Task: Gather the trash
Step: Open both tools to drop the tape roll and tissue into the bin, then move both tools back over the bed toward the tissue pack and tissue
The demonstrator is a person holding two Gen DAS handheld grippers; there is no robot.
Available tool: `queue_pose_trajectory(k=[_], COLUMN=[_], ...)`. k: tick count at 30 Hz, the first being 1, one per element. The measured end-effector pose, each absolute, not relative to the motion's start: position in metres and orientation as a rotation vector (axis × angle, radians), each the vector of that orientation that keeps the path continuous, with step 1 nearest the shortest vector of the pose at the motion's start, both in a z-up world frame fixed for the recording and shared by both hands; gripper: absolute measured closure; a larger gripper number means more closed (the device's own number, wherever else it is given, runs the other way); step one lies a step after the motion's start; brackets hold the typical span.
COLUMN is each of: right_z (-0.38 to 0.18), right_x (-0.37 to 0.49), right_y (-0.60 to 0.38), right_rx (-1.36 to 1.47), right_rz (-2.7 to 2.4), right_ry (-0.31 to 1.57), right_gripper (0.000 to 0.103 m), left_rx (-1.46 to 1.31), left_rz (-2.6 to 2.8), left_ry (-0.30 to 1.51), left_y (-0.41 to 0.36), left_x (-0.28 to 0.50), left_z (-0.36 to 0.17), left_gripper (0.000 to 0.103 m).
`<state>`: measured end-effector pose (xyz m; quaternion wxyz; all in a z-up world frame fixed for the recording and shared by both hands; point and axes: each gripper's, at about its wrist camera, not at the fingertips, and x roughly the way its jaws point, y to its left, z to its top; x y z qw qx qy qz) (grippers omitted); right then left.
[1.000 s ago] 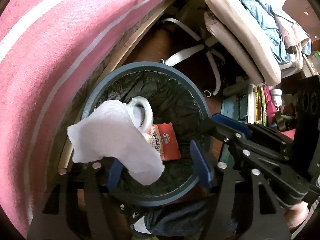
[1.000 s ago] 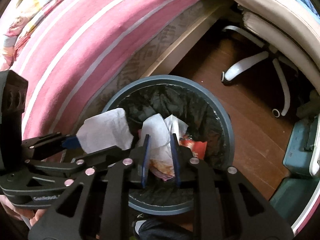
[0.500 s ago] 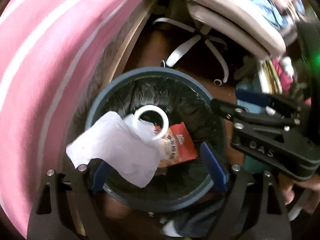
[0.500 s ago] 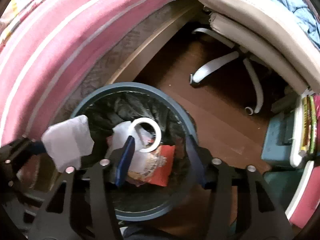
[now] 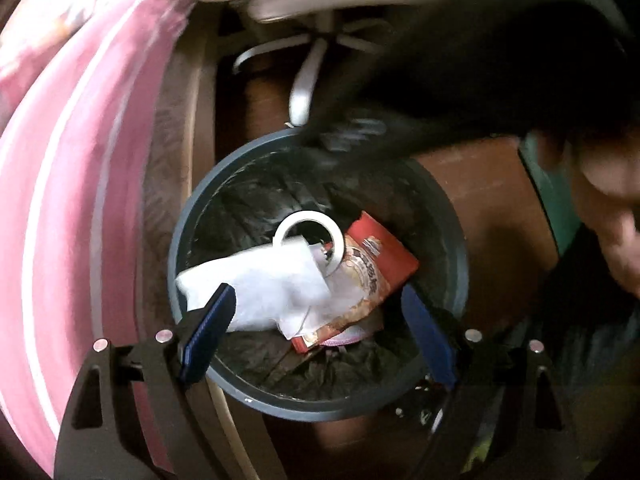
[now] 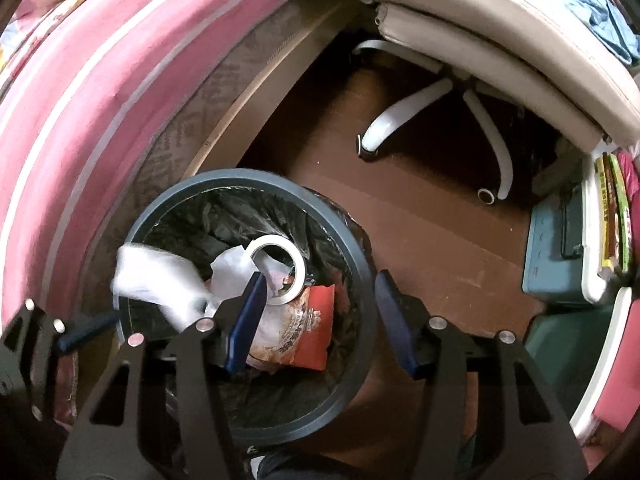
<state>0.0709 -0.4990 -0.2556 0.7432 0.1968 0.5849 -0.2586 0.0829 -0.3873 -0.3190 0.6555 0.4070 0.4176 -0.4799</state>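
Both grippers hang over a round grey-blue trash bin lined with a black bag, and the trash lies inside it. In the left wrist view the left gripper has its blue-padded jaws spread wide, one on each side of the pile and touching none of it, as far as the view shows. Between them lie a crumpled white tissue, a white tape ring propped against it, and a red snack wrapper slanting to the right.

The right gripper is likewise wide apart and holds nothing. Its left pad sits over the tissue and wrapper, its right pad outside the bin's rim above the brown wooden floor. This view shows the tissue blurred at the bin's left side, the tape ring and the wrapper.

Only the right view shows clearly the white base of the office chair, a teal box and the left gripper's blue tip at the lower left. The left view shows a dark smeared shape across its upper right, too blurred to identify, and the pink striped bedcover
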Motion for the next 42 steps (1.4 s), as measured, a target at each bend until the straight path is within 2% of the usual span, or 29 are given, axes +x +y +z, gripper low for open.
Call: queue_pose_trajectory(k=[10, 23, 26, 34, 38, 42], right_z=[-0.248, -0.156, -0.132, -0.094, -0.078, -0.076], right_x=[0.077, 0.111, 0.121, 0.164, 0.186, 0.207], right_y=[-0.489, -0.428, -0.406, -0.320, -0.258, -0.206], right_rx=[0.438, 0.482, 0.480, 0.403, 0.307, 0.282], right_rz=[-0.568, -0.403, -0.352, -0.128, 0.015, 0.134], right_ry=[1.246, 0.962, 0.881, 0.779, 0.723, 0.722], right_gripper=[0.045, 0.044, 0.041, 0.039, 0.028, 0.028], left_rx=[0.962, 0.713, 0.659, 0.461, 0.337, 0.128], left_rz=[-1.037, -0.822, -0.759, -0.539, -0.429, -0.306], left_ry=[0.881, 0.780, 0.766, 0.768, 0.784, 0.814], left_y=[-0.380, -0.300, -0.269, -0.156, -0.095, -0.024], left_x=[0.082, 0.133, 0.143, 0.175, 0.192, 0.209], left_z=[-0.305, -0.216, -0.199, -0.154, -0.140, -0.128], left_gripper=[0.019, 0.016, 0.015, 0.015, 0.015, 0.016])
